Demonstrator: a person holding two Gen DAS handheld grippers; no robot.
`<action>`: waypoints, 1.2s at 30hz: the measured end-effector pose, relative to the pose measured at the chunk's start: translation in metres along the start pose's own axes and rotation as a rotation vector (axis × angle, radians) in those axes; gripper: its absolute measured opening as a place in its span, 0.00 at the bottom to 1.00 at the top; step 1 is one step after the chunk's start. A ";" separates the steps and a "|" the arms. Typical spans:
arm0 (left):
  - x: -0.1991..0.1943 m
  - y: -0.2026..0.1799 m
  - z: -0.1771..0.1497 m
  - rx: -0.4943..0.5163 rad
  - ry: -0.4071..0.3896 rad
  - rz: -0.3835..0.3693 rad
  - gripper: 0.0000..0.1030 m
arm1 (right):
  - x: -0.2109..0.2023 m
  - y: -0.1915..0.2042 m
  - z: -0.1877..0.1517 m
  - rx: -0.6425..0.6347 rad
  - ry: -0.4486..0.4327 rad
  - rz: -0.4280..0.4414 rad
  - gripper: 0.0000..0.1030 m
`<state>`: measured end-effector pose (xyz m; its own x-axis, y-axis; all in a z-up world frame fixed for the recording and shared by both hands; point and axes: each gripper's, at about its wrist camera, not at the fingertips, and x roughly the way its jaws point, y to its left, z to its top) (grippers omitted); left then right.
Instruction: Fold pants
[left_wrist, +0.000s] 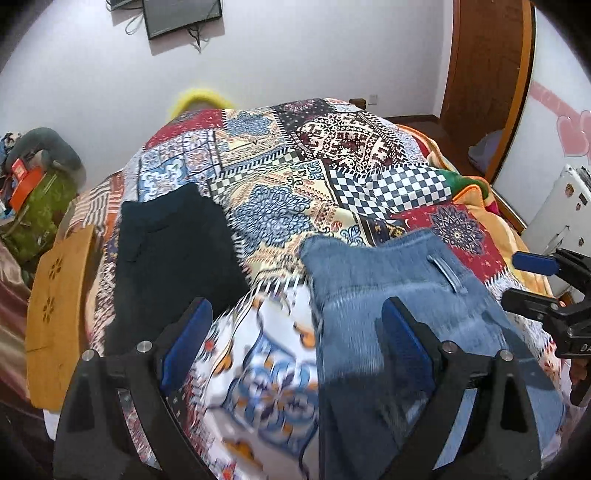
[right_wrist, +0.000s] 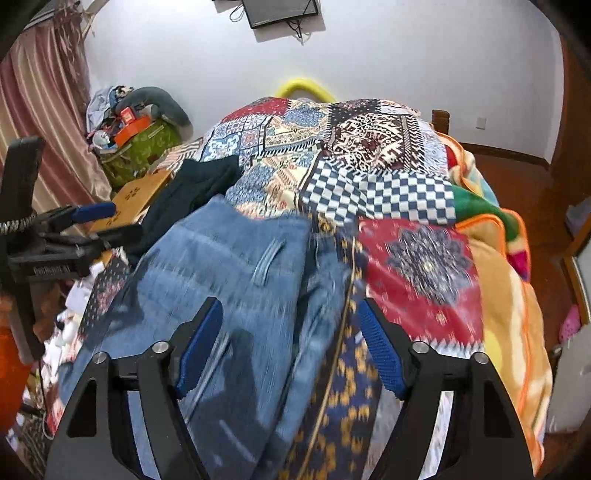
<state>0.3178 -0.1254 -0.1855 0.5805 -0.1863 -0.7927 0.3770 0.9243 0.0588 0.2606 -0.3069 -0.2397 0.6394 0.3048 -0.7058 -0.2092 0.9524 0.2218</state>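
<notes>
Blue jeans (left_wrist: 388, 277) lie folded on the patterned bedspread (left_wrist: 288, 192), a belt loop facing up. In the left wrist view my left gripper (left_wrist: 295, 317) hangs open above the bed; its right finger (left_wrist: 402, 332) is over the jeans' left edge and nothing sits between the pads. My right gripper (right_wrist: 290, 306) stands open over the jeans (right_wrist: 240, 258), close above the cloth, with the pads not pressing on it. Each gripper also shows in the other's view: the right gripper (left_wrist: 535, 280) at the right edge, the left gripper (right_wrist: 99, 221) at the left. The near parts of both views are blurred.
Dark folded pants (left_wrist: 173, 243) lie left of the jeans. A wooden board (left_wrist: 55, 295) and a green bag (left_wrist: 40, 206) with clutter stand at the bed's left. An orange-edged blanket (right_wrist: 509, 314) covers the right side. A white appliance (left_wrist: 561, 206) stands far right.
</notes>
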 end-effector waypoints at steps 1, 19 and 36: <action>0.008 0.000 0.003 -0.007 0.007 -0.019 0.91 | 0.005 -0.002 0.004 0.005 0.006 0.011 0.55; 0.050 -0.019 0.000 0.037 0.070 -0.062 0.83 | 0.054 -0.003 0.019 -0.061 0.013 0.068 0.09; 0.064 -0.007 -0.005 -0.034 0.125 -0.053 0.95 | 0.066 -0.018 0.019 -0.059 0.113 -0.025 0.18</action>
<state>0.3487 -0.1418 -0.2401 0.4654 -0.1946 -0.8634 0.3787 0.9255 -0.0045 0.3206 -0.3037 -0.2781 0.5581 0.2750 -0.7829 -0.2394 0.9567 0.1655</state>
